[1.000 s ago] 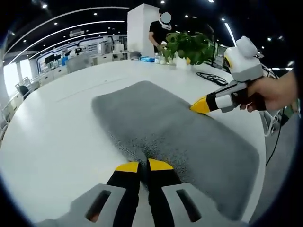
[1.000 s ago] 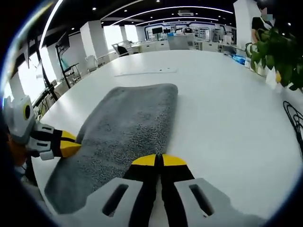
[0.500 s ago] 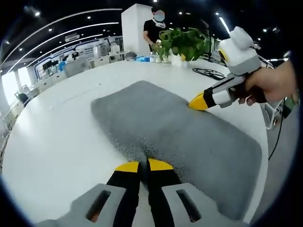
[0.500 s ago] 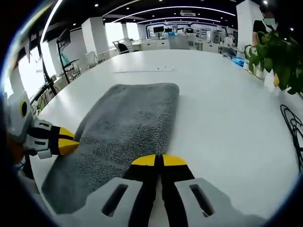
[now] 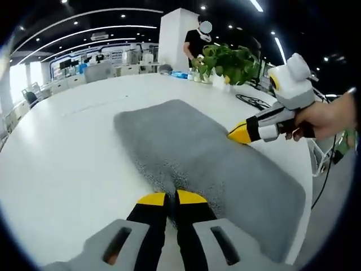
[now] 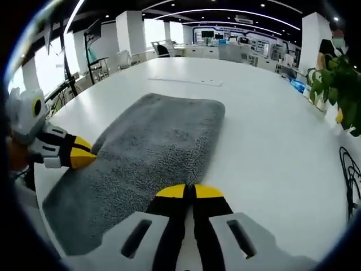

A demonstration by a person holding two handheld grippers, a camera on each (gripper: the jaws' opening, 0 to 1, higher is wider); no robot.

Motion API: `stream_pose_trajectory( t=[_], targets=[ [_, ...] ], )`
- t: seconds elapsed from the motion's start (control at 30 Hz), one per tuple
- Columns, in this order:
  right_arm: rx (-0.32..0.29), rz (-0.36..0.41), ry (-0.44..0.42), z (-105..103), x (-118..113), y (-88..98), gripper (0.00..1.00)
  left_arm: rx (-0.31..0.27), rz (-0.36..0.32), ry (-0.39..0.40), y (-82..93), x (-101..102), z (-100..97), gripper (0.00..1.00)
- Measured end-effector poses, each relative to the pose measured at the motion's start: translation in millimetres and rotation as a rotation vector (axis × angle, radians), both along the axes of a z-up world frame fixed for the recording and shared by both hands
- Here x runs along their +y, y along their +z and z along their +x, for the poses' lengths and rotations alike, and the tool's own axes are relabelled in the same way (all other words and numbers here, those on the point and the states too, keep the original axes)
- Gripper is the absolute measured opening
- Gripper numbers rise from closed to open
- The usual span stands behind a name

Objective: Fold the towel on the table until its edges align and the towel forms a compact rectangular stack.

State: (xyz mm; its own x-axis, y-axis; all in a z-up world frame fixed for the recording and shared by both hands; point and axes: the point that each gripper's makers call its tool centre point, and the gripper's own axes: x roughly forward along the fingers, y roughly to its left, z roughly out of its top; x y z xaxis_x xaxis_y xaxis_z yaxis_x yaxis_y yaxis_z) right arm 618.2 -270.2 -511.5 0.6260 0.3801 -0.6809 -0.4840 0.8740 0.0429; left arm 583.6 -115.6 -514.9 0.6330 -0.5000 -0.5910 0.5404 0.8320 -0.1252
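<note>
A grey towel [image 5: 197, 152] lies spread flat on the white table [image 5: 67, 147]. My left gripper [image 5: 172, 197] is shut on the towel's near long edge, where the cloth puckers a little at the tips. My right gripper [image 5: 241, 132] comes in from the right, held by a hand, its yellow tips shut on the opposite long edge. In the right gripper view the towel [image 6: 158, 141] stretches away to the left; my right gripper [image 6: 189, 192] pinches its edge, and my left gripper [image 6: 79, 158] holds the far edge at the left.
A potted plant [image 5: 225, 56] and a black cable [image 5: 254, 101] sit at the table's far side, with a person [image 5: 197, 42] standing behind. The plant [image 6: 338, 90] and the cable [image 6: 352, 175] are at the right. The table's edge runs close beyond the towel's right end.
Both views have shifted and tilted slightly with the hands. The towel stays flat and both grippers keep their hold on its opposite edges.
</note>
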Motion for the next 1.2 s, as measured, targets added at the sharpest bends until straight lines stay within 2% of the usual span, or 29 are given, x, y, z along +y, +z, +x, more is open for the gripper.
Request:
stream_pose_trajectory(
  t=[0.1,0.23,0.33,0.43,0.47,0.53,0.63,0.7,0.77,0.8,0.9,1.0,1.17,1.2],
  targets=[
    [0.009,0.023,0.002,3,-2,-1.9,0.04,0.006,-0.013,0.009,3.2,5,-0.7,0.09],
    [-0.002,0.025,0.020,3,-5,3.7,0.09,-0.021,0.024,0.033,11.4,14,2.3,0.24],
    [-0.016,0.044,0.045,4,-2,9.5,0.13,-0.047,0.008,0.042,28.8,14,5.5,0.26],
    [-0.060,0.057,0.100,2,4,23.1,0.15,-0.051,-0.014,0.033,43.0,10,3.1,0.27],
    [-0.069,0.062,0.109,3,6,25.7,0.17,-0.063,-0.038,0.020,48.0,8,1.8,0.28],
    [-0.086,0.070,0.136,0,11,35.1,0.19,-0.074,-0.035,-0.002,53.7,5,-2.9,0.31],
    [-0.098,0.067,0.163,-5,15,44.4,0.22,-0.084,-0.026,-0.051,64.2,-4,-16.4,0.38],
    [-0.109,0.069,0.185,-8,16,48.4,0.23,-0.081,-0.008,-0.100,57.2,-4,-19.1,0.42],
    [-0.116,0.072,0.202,-14,18,54.7,0.23,-0.071,0.021,-0.158,58.0,-13,-34.9,0.46],
    [-0.117,0.078,0.207,-18,19,57.9,0.24,-0.080,0.024,-0.170,58.5,-14,-35.9,0.47],
    [-0.124,0.054,0.253,-26,21,55.5,0.27,-0.090,0.034,-0.224,61.7,-21,-50.0,0.49],
    [-0.090,0.062,0.284,-40,25,54.8,0.27,-0.088,0.047,-0.279,61.1,-25,-61.0,0.51],
    [-0.093,0.062,0.310,-60,26,58.4,0.28,-0.105,0.106,-0.391,57.1,-37,-82.0,0.57],
    [-0.095,0.061,0.316,-63,27,58.9,0.28,-0.117,0.153,-0.429,53.1,-37,-85.6,0.58]
  ],
)
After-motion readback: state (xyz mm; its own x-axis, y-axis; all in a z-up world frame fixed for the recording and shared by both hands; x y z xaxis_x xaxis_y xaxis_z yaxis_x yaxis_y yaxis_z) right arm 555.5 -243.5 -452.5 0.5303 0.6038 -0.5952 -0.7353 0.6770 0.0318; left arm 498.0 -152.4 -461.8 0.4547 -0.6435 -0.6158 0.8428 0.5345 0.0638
